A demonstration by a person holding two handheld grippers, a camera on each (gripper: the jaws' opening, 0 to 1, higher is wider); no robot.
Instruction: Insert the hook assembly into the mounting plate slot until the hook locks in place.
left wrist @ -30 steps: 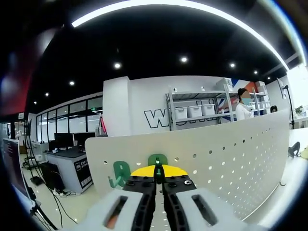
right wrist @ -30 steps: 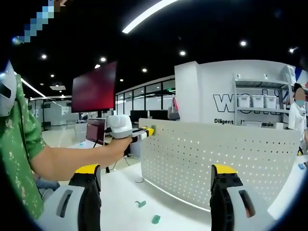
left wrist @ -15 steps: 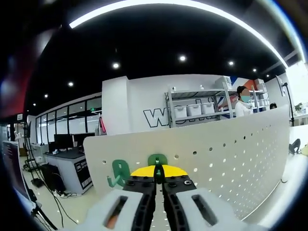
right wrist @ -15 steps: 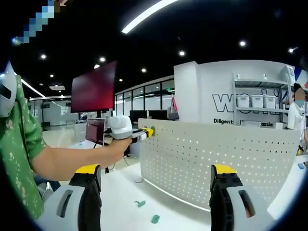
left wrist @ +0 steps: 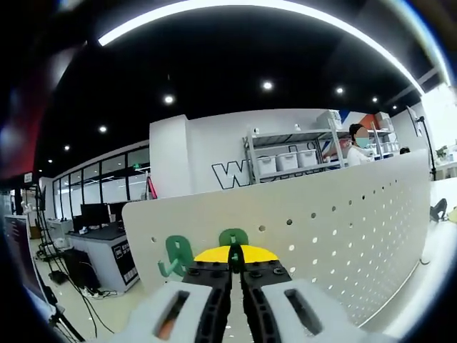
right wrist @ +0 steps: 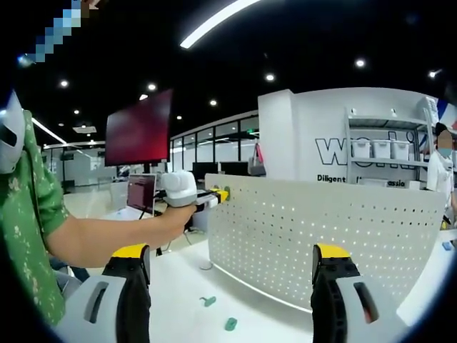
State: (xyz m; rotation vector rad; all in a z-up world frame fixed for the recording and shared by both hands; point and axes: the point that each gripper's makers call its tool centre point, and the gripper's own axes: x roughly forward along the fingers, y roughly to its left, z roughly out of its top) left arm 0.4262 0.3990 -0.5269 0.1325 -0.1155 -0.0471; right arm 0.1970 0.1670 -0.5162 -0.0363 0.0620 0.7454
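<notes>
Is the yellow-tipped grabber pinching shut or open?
Shut. The left gripper's fingers meet with no gap, pinching a green hook against the white pegboard.

Open-plan office and lab floor, as I see it through both gripper cameras.

I'm looking at a wide room with a dark ceiling (left wrist: 235, 64), round recessed spotlights and a long curved light strip (left wrist: 271, 11). A white wall (right wrist: 335, 136) carries big lettering, and beside it stands a metal shelving rack (left wrist: 285, 161) stacked with white storage bins. To the left I see glass-walled rooms (left wrist: 93, 189) and a desk with monitors (left wrist: 96, 211) with cables trailing on the floor. A large red screen (right wrist: 139, 128) stands on the floor, and a person in white (left wrist: 355, 148) stands by the shelves. A white pegboard panel (right wrist: 321, 239) stands on a white worktable (right wrist: 186, 293).
</notes>
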